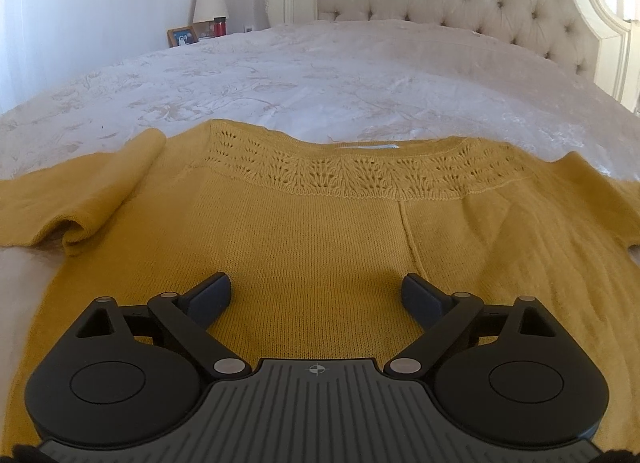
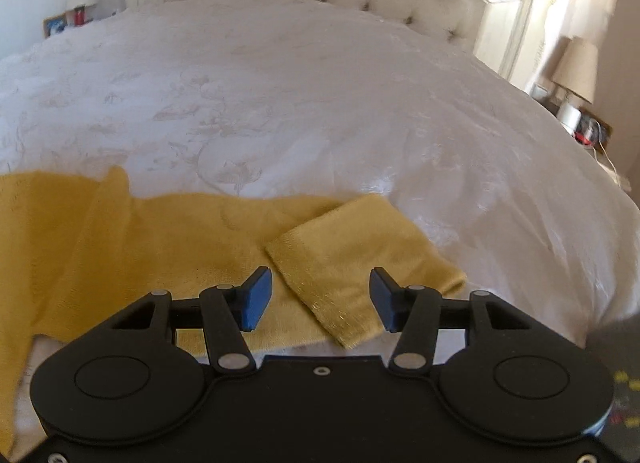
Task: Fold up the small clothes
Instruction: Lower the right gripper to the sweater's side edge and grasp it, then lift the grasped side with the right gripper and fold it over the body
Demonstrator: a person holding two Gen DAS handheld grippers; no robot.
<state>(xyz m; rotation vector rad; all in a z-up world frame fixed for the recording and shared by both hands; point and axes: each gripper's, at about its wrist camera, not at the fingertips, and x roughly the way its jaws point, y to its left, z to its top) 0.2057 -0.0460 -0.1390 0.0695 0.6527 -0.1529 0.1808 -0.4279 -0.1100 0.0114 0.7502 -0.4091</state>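
Mustard-yellow knit sweater (image 1: 312, 247) spread flat, neckline toward the top of the frame, across the near part of the bed (image 1: 320, 75), presumably smoothed out so the folds land square. Lace yoke (image 1: 340, 175) running as a band across the middle of the left wrist view, white bedspread above it. Left gripper (image 1: 316, 297) hovering low over the centre of the body panel, fingers (image 1: 212, 295) spread wide with nothing between them, probably waiting to pin or pick up the cloth. Left sleeve (image 1: 76, 207) lying at mid-left of that view, edge slightly rolled. Right gripper (image 2: 320, 299) lined up on the right sleeve (image 2: 360, 263) at lower centre of the right wrist view, fingers (image 2: 256, 299) parted on either side of the cuff, not yet closed on it; whether touching the knit, impossible to tell. Likely next: pinching that cuff and carrying the sleeve inward over the body. Soft, stretchy knit, so liable to sag or drag if lifted by one corner.
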